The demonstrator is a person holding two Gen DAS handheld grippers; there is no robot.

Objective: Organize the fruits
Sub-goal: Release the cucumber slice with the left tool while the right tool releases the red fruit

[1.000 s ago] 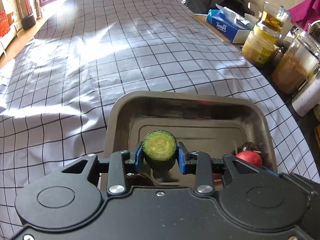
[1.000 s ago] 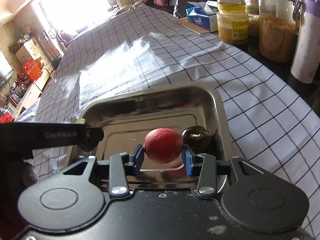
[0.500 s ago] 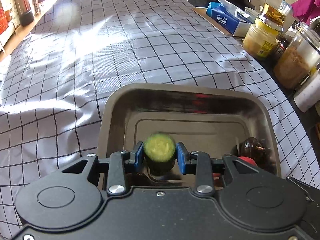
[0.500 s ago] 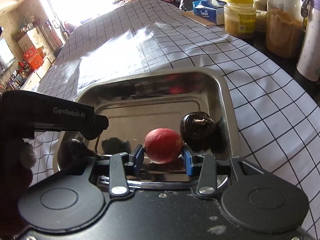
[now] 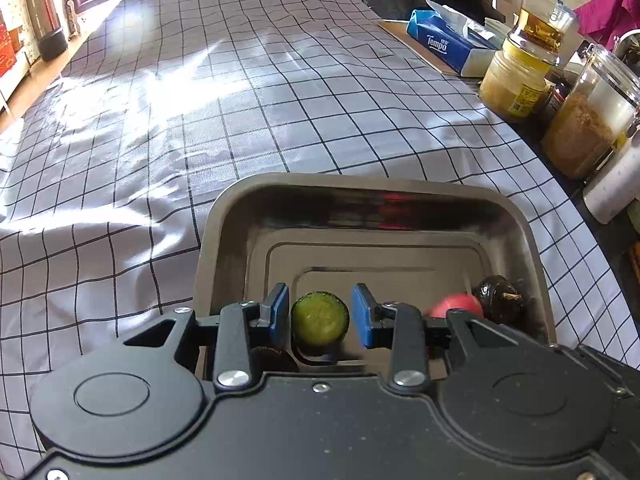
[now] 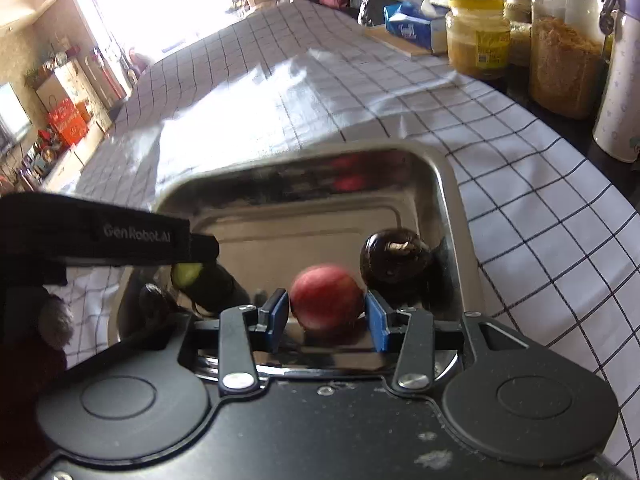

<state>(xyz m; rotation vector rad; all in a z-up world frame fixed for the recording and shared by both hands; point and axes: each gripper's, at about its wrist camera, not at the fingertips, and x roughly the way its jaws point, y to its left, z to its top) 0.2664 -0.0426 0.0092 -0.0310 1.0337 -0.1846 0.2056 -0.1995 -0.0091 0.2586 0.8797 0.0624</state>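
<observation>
A steel tray (image 5: 528,240) (image 6: 448,184) lies on the checked cloth. My left gripper (image 5: 320,316) is open over the tray's near left part, with gaps on both sides of a green cucumber piece (image 5: 319,318) that rests on the tray floor; the piece also shows in the right wrist view (image 6: 188,274). My right gripper (image 6: 327,316) is open around a red fruit (image 6: 326,300) lying in the tray, also seen from the left (image 5: 456,306). A dark purple fruit (image 6: 394,256) (image 5: 498,298) sits by the tray's right wall. Another dark fruit (image 6: 154,306) lies at the near left corner.
Jars (image 5: 516,80) (image 6: 564,48), a blue tissue box (image 5: 448,44) and a white bottle (image 6: 618,92) stand along the table's right edge. The checked cloth (image 5: 200,100) stretches beyond and left of the tray. The left gripper's body (image 6: 96,232) crosses the right wrist view.
Both grippers came down into the tray and opened. The cucumber piece and the red fruit were let go and now rest on the tray floor.
</observation>
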